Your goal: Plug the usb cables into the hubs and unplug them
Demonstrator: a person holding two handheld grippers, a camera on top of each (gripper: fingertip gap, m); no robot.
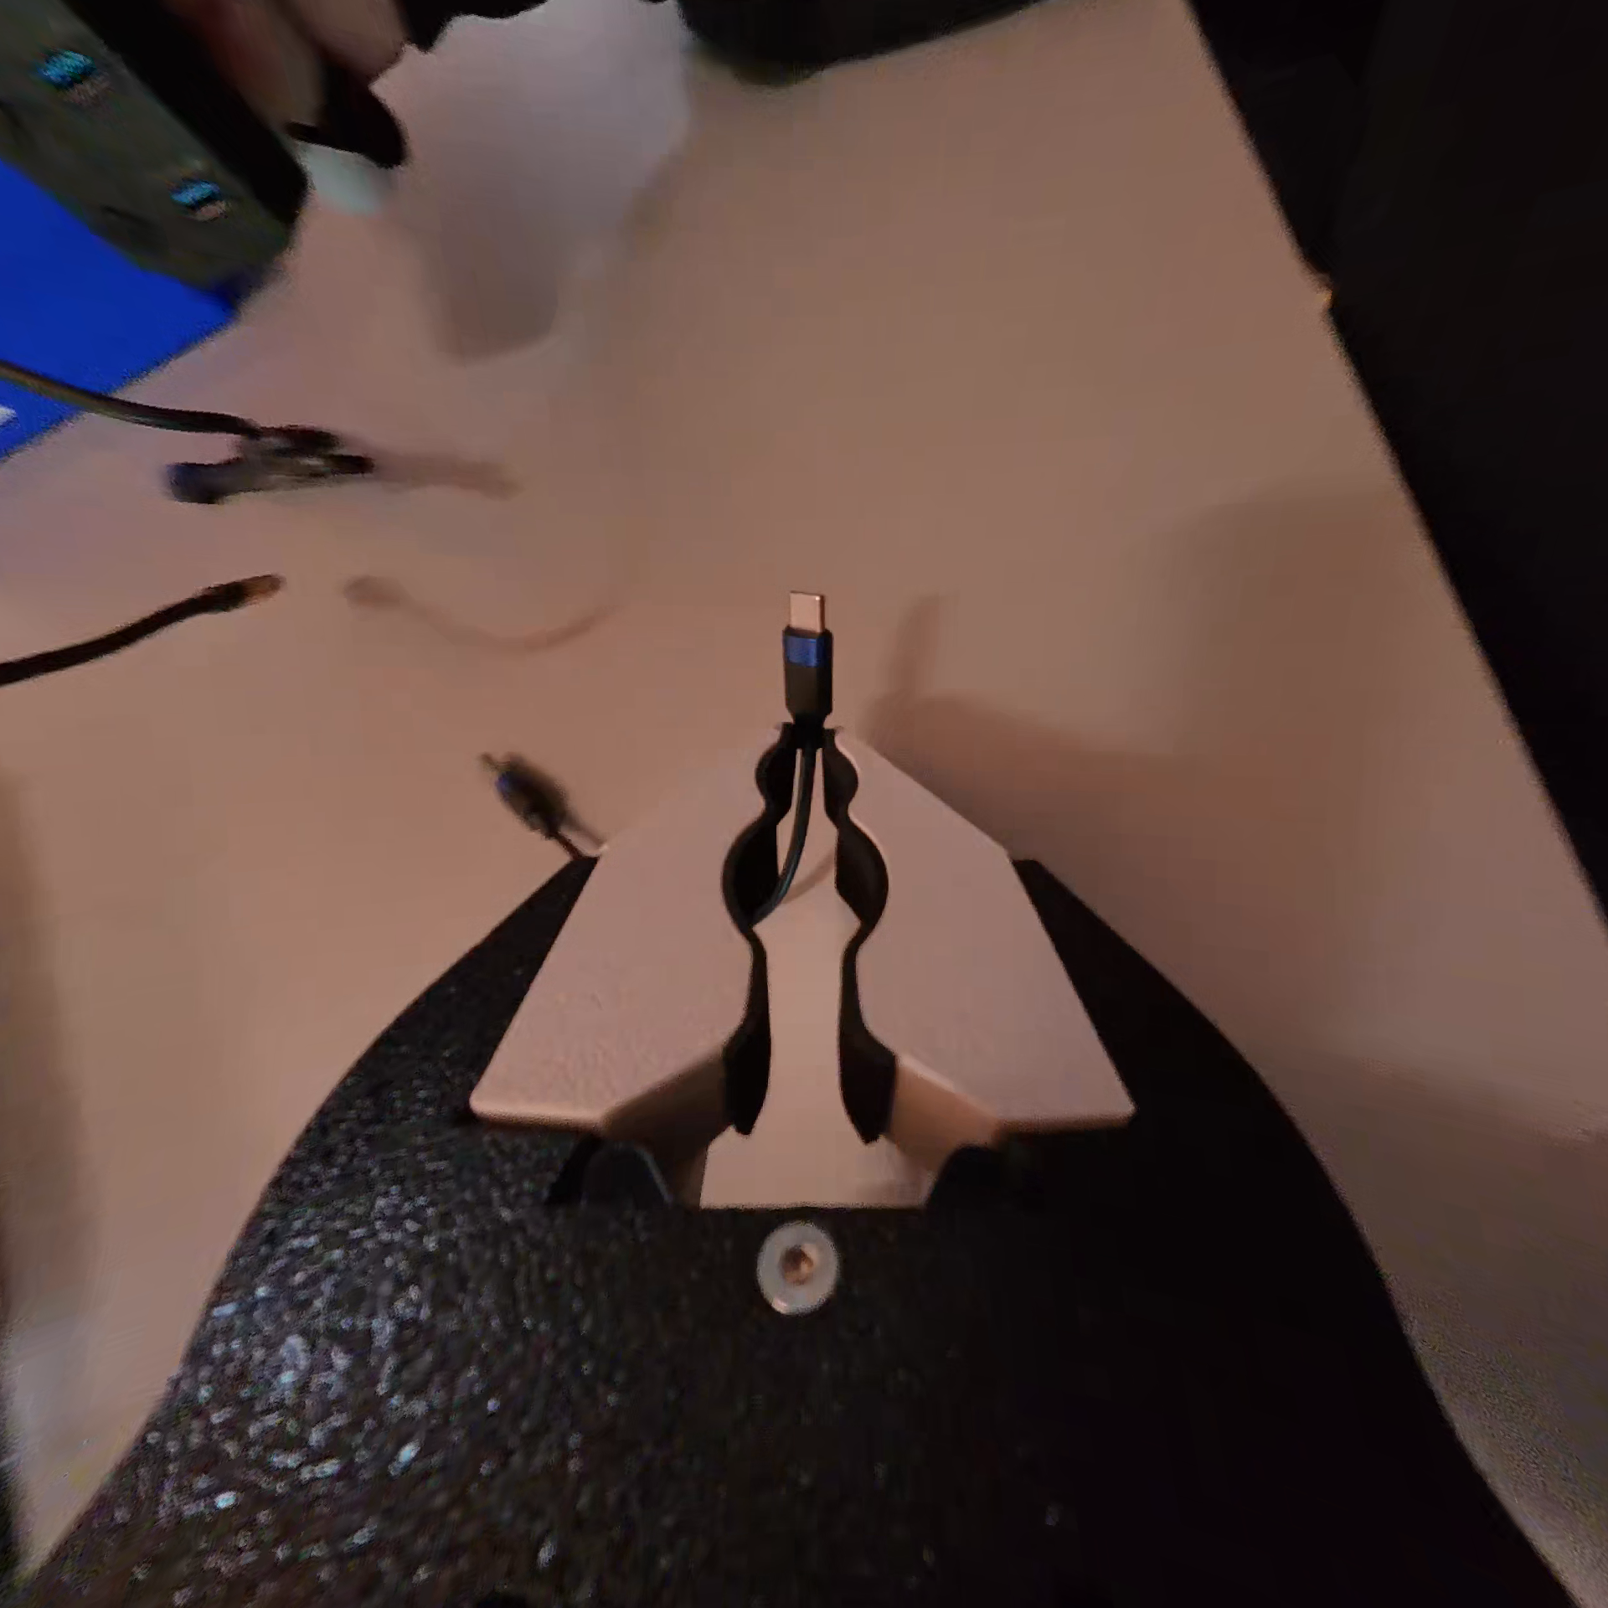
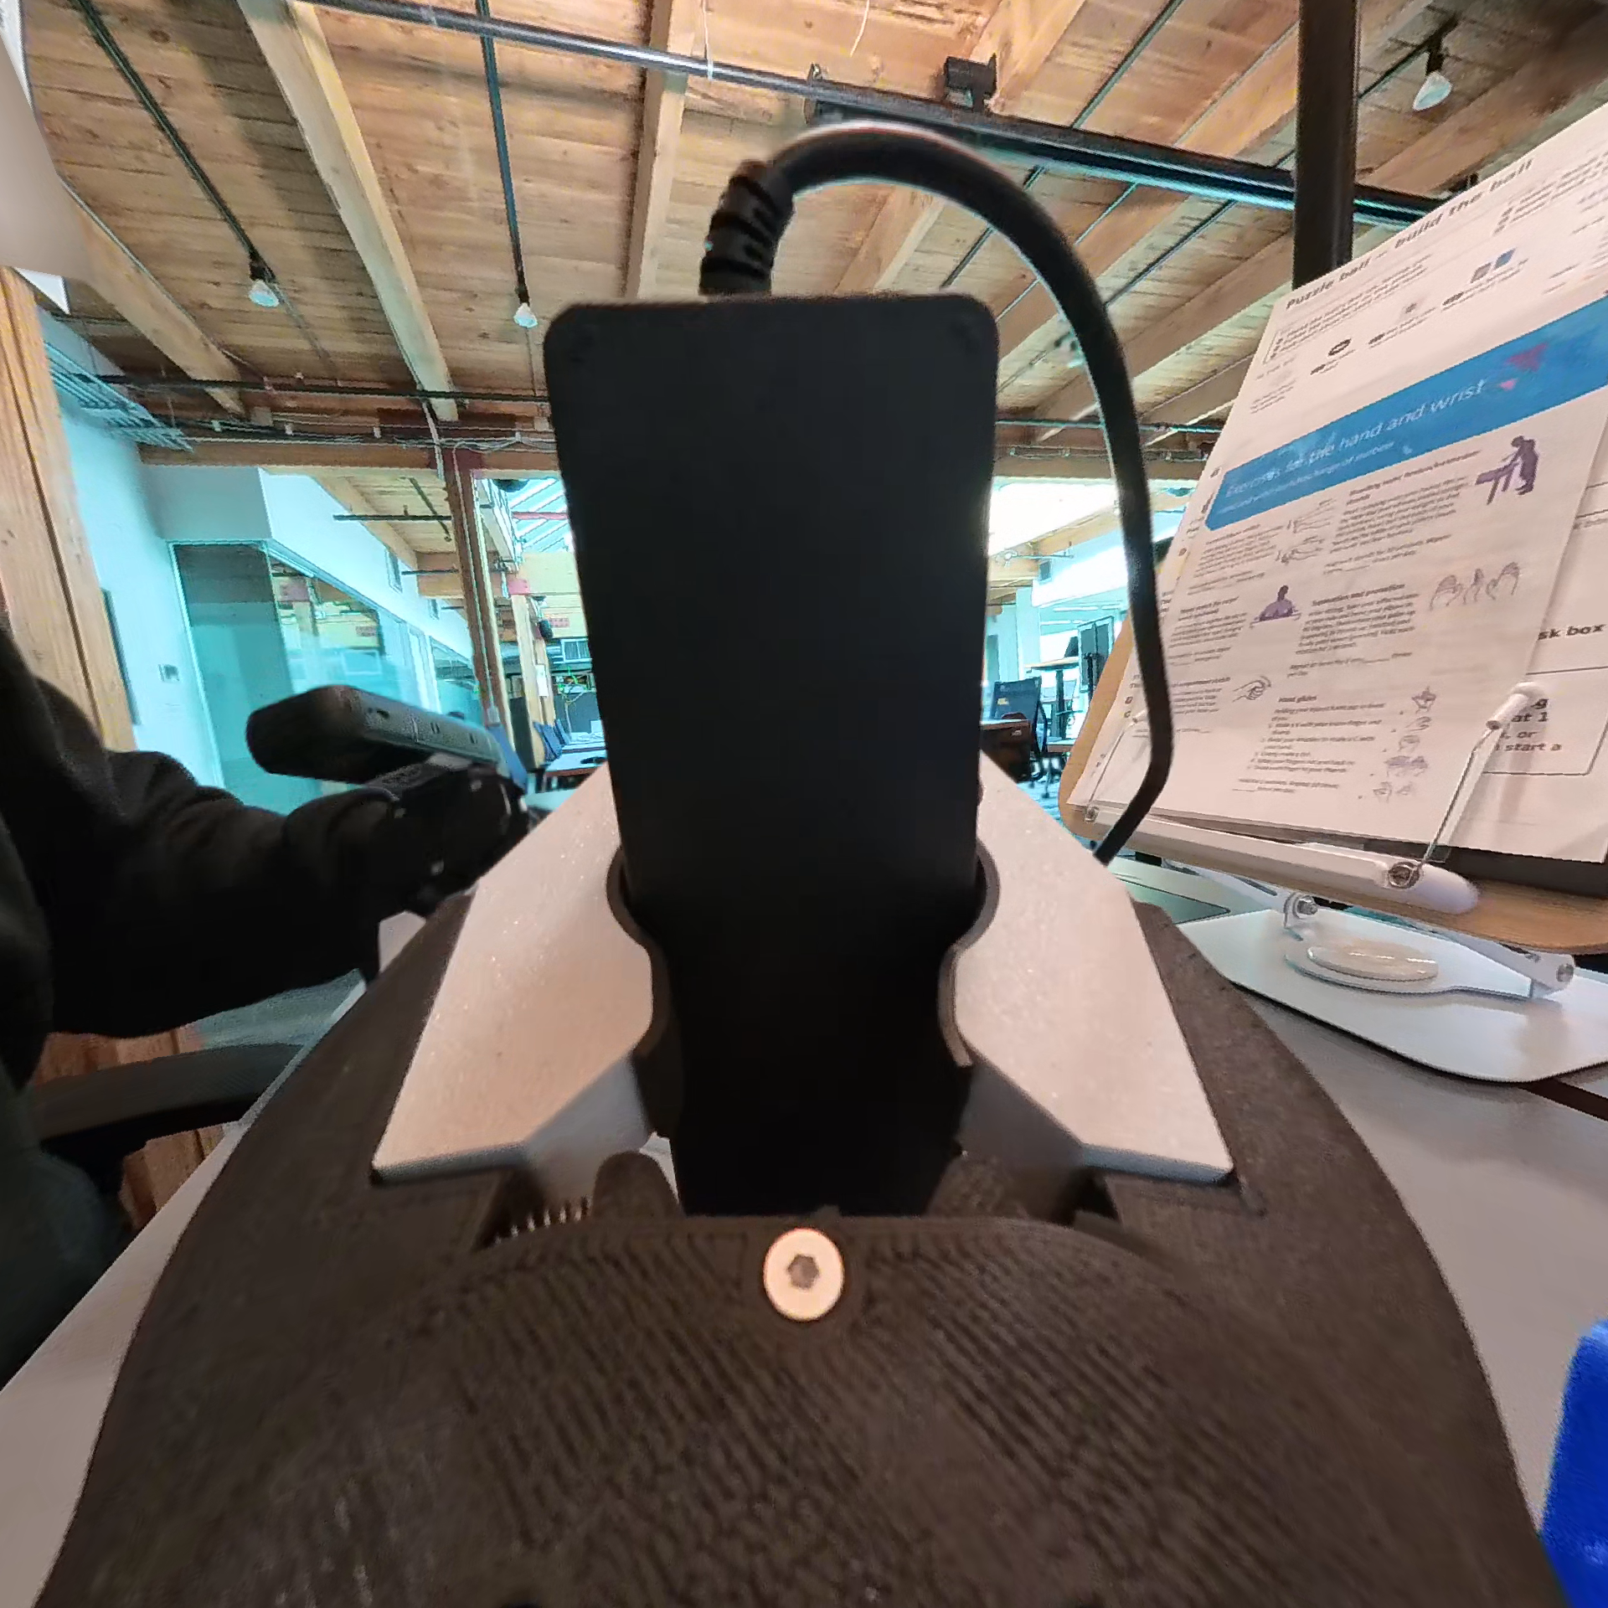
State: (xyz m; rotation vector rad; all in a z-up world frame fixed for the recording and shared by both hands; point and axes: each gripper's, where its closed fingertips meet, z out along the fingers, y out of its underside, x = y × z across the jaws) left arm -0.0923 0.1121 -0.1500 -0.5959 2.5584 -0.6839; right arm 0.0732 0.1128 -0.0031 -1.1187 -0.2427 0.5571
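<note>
Jaws of the left gripper [image 1: 807,740] pinch a cable plug [image 1: 807,661]; right gripper [image 2: 800,870] jaws clamp a black hub [image 2: 770,592] above the desk [image 1: 1001,435].

plug [image 1: 807,654] sticks out ahead of the left claw [image 1: 805,740], over the worktop [image 1: 1001,435]; loose cables [image 1: 130,622] lie to its left; hub [image 2: 770,626] stands in the right claw [image 2: 800,870], a document stand [image 2: 1357,626] to its right

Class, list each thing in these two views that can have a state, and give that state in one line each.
left gripper: shut on the USB cable.
USB cable: held, plug pointing forward, unplugged.
right gripper: shut on the hub.
hub: held upright, its own cable looping from the top.
loose cables: lying on the table, unplugged, blurred.
</note>
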